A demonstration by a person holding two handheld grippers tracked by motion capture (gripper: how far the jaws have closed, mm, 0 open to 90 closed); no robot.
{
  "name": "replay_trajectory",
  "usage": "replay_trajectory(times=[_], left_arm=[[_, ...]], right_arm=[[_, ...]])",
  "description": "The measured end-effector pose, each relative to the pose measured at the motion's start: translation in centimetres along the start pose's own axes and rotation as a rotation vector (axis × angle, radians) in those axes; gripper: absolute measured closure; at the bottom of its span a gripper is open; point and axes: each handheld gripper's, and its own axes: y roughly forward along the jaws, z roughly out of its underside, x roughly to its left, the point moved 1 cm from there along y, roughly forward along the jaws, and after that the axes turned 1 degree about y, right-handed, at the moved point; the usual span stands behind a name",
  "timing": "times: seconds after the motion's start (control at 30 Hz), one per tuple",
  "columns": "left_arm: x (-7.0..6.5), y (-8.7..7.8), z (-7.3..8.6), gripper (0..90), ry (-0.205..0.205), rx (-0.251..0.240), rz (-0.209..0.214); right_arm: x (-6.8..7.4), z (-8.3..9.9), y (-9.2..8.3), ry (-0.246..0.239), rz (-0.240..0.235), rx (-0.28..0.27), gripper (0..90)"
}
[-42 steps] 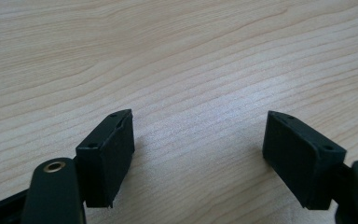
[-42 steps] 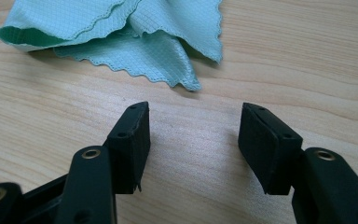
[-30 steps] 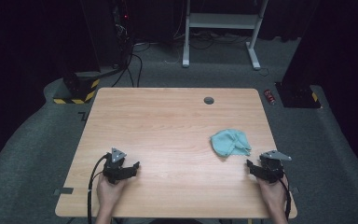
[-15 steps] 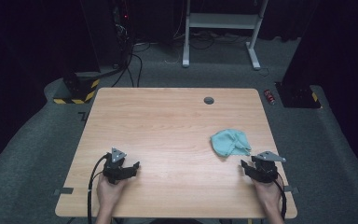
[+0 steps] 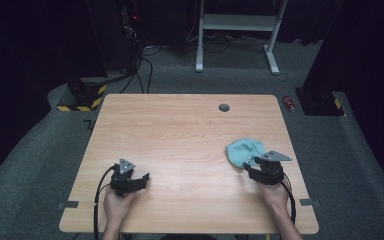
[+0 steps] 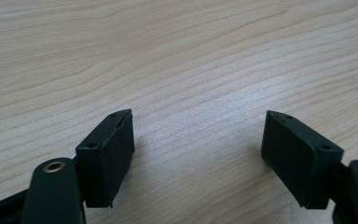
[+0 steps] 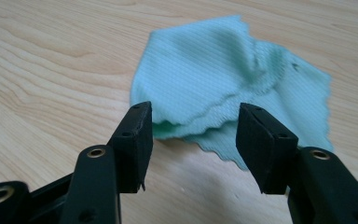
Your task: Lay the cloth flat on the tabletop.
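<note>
A crumpled light-green cloth (image 5: pixel 245 151) (image 7: pixel 223 84) lies on the wooden table (image 5: pixel 180 145) at the right, folded over itself in loose layers. My right gripper (image 5: pixel 252 170) (image 7: pixel 193 140) is open just at the cloth's near edge, its jaws standing on either side of the folded hem without touching it. Low over bare wood at the front left, my left gripper (image 5: pixel 141 179) (image 6: pixel 198 149) is wide open with nothing between its jaws. A hand holds each gripper from the table's near edge.
A small dark round grommet (image 5: pixel 224 107) is set into the table near the far edge. Beyond the table are a white desk frame (image 5: pixel 240 35), cables, a yellow-black striped block (image 5: pixel 87 97) and a red can (image 5: pixel 290 104) on the grey floor.
The right gripper has moved left and forward from the table's right edge up to the cloth's near edge. The left gripper has stayed in place.
</note>
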Motion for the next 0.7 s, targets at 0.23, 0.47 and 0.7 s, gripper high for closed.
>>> replay_trajectory(times=[0.23, 0.47, 0.7], left_arm=[[0.0, 0.0, 0.0, 25.7, -0.001, 0.0, 0.001], [0.0, 0.0, 0.0, 25.8, -0.003, -0.001, -0.001], [0.0, 0.0, 0.0, 25.8, -0.003, -0.002, -0.001]], right_arm=[[1.4, -1.4, 1.5, -0.04, -0.036, 0.013, 45.6], [2.5, -2.5, 3.9, -0.064, -0.054, 0.062, 49.0], [3.1, -2.4, 5.5, -0.09, -0.008, 0.122, 63.6]])
